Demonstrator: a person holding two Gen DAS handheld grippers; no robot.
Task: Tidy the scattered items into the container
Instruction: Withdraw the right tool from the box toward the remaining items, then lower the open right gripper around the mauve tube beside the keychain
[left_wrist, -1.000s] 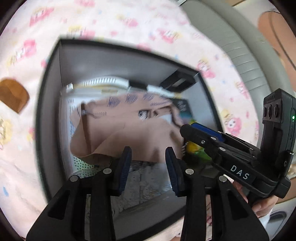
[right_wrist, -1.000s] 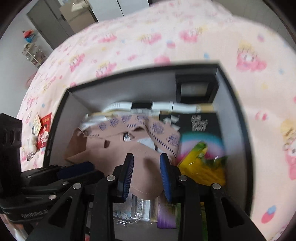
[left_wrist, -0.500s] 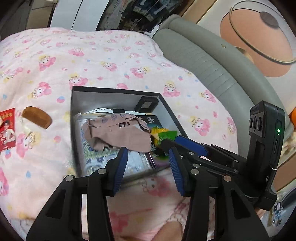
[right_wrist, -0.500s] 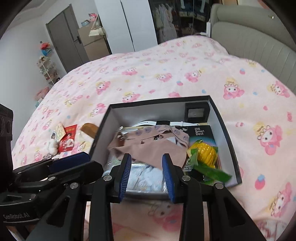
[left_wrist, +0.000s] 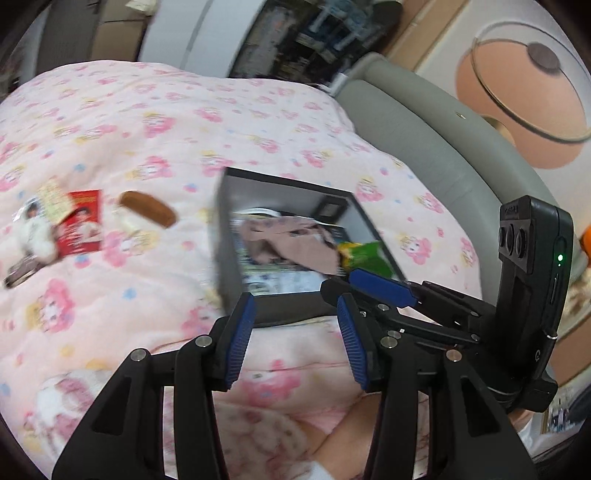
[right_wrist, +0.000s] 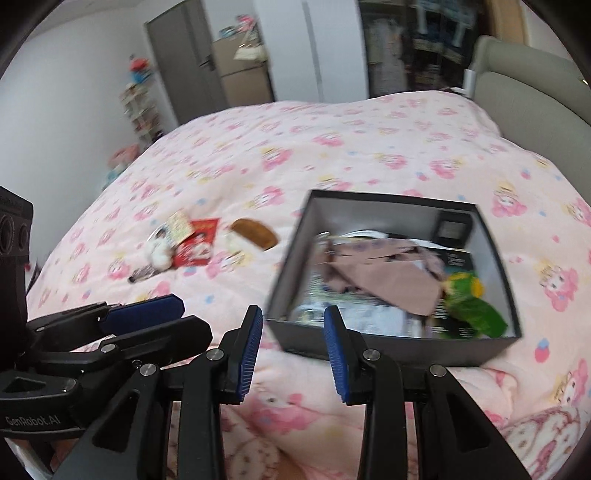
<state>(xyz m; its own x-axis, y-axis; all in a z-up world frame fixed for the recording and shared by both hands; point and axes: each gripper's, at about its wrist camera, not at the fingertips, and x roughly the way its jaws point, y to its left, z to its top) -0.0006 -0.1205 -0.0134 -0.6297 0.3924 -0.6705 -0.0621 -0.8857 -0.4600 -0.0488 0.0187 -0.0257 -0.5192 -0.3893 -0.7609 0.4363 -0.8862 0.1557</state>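
A black box (left_wrist: 221, 229) (right_wrist: 369, 347) with grey inner walls sits on the pink quilt. In it lie a beige cloth (left_wrist: 288, 240) (right_wrist: 384, 273), a green and yellow packet (left_wrist: 364, 254) (right_wrist: 469, 299) and printed papers. To the left of the box lie a brown comb (left_wrist: 147, 208) (right_wrist: 255, 232), a red card (left_wrist: 79, 225) (right_wrist: 195, 240), a yellow card (right_wrist: 177, 223) and a small white plush (left_wrist: 29, 232) (right_wrist: 159, 253). My left gripper (left_wrist: 295, 301) and right gripper (right_wrist: 292, 312) hang open and empty above the quilt, just short of the box's near wall.
The pink cartoon-print quilt (right_wrist: 332, 155) covers the whole bed. A grey padded headboard (left_wrist: 443, 122) runs along the right. A small dark object (right_wrist: 142, 273) lies near the plush. A wardrobe and a grey door (right_wrist: 173, 66) stand beyond the bed.
Both grippers have drawn back and up from inside the box, with their jaws a little wider. The views now take in the scattered items left of the box.
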